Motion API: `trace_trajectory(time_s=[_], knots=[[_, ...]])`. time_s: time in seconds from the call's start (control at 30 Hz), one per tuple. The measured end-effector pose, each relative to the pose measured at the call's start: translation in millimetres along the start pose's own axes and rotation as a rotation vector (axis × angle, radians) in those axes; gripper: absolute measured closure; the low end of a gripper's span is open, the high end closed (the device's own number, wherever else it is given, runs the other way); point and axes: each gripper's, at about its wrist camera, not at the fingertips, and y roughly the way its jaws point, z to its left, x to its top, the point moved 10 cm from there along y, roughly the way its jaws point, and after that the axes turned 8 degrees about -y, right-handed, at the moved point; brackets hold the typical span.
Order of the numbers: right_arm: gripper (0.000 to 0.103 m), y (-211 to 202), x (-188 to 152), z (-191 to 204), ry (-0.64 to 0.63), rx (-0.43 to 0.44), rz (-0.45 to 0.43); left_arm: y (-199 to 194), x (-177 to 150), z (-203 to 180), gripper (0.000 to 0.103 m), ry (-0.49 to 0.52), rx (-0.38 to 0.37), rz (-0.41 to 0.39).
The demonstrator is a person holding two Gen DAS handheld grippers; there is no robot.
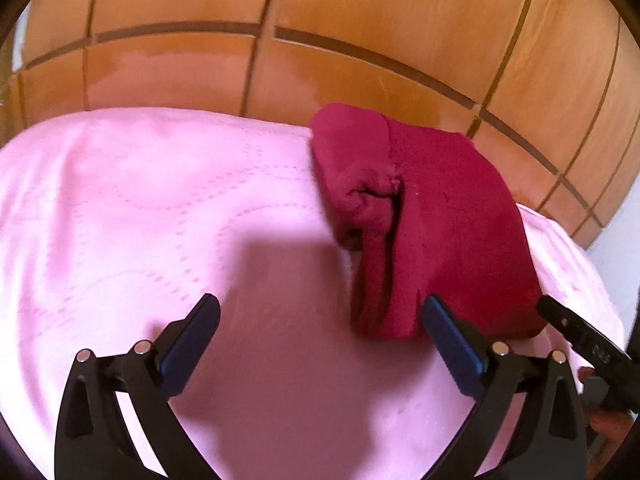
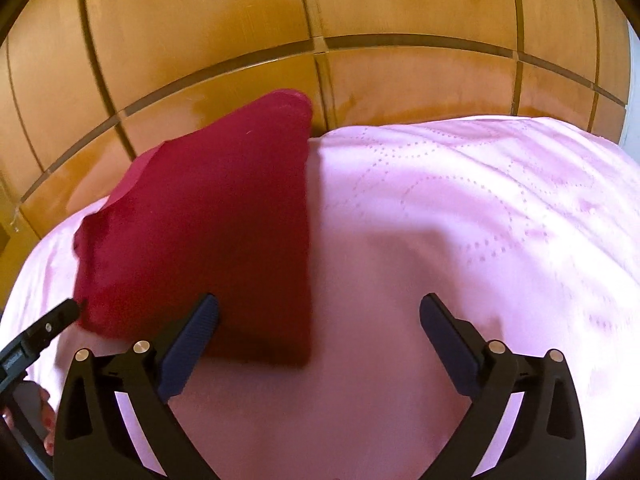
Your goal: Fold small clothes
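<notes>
A dark red garment lies folded in a long strip on the pink quilted cover, right of centre in the left wrist view, with a bunched part on its left side. My left gripper is open and empty, just above the cover, its right finger beside the garment's near end. In the right wrist view the garment lies left of centre. My right gripper is open and empty, its left finger over the garment's near edge.
The pink cover ends at a wooden panelled wall behind, also in the right wrist view. The other gripper's tip shows at each view's edge. A white wall is far right.
</notes>
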Motion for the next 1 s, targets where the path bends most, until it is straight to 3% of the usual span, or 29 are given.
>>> trace_trajectory(time_s=[0.07,0.33,0.67,1.0], knots=[[0.003,-8,-5,8,-0.015,0.003,-0.01,-10,-2,7,0.002,0.013,0.065,-0.018],[0.003,-37,-19,17,-0.038,-0.088,-0.054,-52,-13,5,0.002,0.14,0.183,-0.115],[0.003,-71,-30,26,-0.113,-0.141,-0.146,-78,-36,8,0.002,0.139,0.196,-0.115],[0.003,-88,-33,32,-0.127,-0.138,-0.163,-110,-34,4,0.002,0.129,0.181,-0.167]])
